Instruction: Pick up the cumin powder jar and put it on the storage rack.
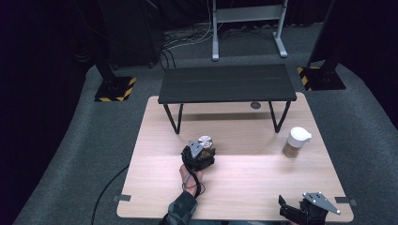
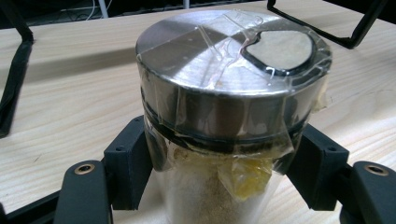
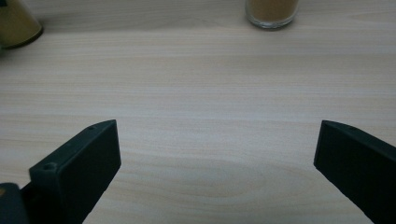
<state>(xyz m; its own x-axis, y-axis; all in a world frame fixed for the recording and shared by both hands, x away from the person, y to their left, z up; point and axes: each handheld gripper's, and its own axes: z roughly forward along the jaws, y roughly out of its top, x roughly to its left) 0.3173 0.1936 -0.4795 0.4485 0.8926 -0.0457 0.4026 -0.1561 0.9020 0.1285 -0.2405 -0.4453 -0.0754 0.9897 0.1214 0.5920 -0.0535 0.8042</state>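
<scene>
Two jars stand on the wooden table [image 1: 234, 183], and one black shelf [image 1: 227, 83] spans its far side. Toward the left, the left gripper [image 1: 202, 151] is clamped on the first – a glass shaker jar [image 2: 224, 126] with a steel lid taped over, pale powder inside, upright near the table's middle. Both pads press its glass just below the lid. Farther right stands the white-lidded jar [image 1: 295, 142], filled with brown powder, well apart. At the near right edge rests the right gripper [image 1: 300, 208] – its jaws spread wide over bare wood, holding nothing.
</scene>
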